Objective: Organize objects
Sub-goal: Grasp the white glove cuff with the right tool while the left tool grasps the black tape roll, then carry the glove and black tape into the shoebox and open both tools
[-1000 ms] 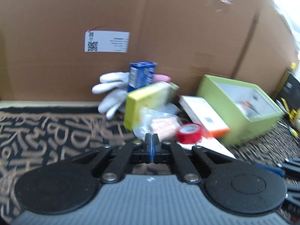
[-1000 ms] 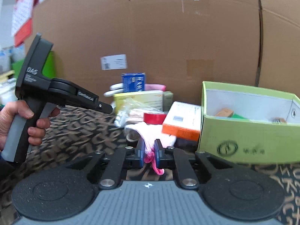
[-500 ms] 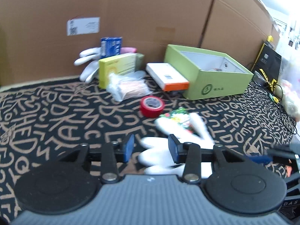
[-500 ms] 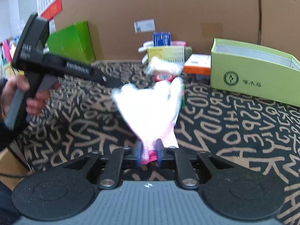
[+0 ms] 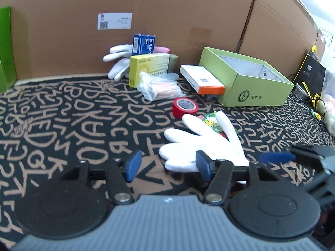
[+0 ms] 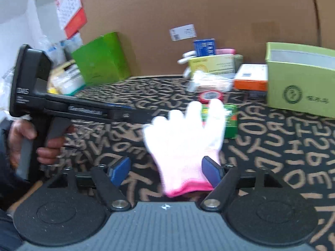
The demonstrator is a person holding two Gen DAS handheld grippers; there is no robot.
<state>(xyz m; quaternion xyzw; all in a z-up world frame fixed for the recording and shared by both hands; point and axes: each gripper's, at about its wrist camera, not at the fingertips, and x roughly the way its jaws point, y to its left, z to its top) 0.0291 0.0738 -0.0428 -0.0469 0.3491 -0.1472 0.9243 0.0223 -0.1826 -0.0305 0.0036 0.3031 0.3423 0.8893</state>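
A white glove with a pink cuff (image 6: 184, 144) lies flat on the patterned mat, its fingers over a small green packet (image 6: 229, 118). My right gripper (image 6: 165, 172) is open, its jaws wide on either side of the cuff. My left gripper (image 5: 167, 164) is open too, low over the mat just left of the same glove (image 5: 201, 144). A red tape roll (image 5: 185, 106) sits just beyond the glove. An open light-green box (image 5: 247, 79) stands at the right.
By the cardboard wall (image 5: 167, 21) lie another white glove (image 5: 117, 62), a blue box (image 5: 143, 44), a yellow box (image 5: 146, 69), a plastic bag (image 5: 159, 87) and a white-and-orange box (image 5: 201, 79). A green box (image 6: 102, 58) stands at the left.
My right gripper carried the glove back from the pile, laid it on the mat and opened. My left gripper drew back from the pile and opened wide.
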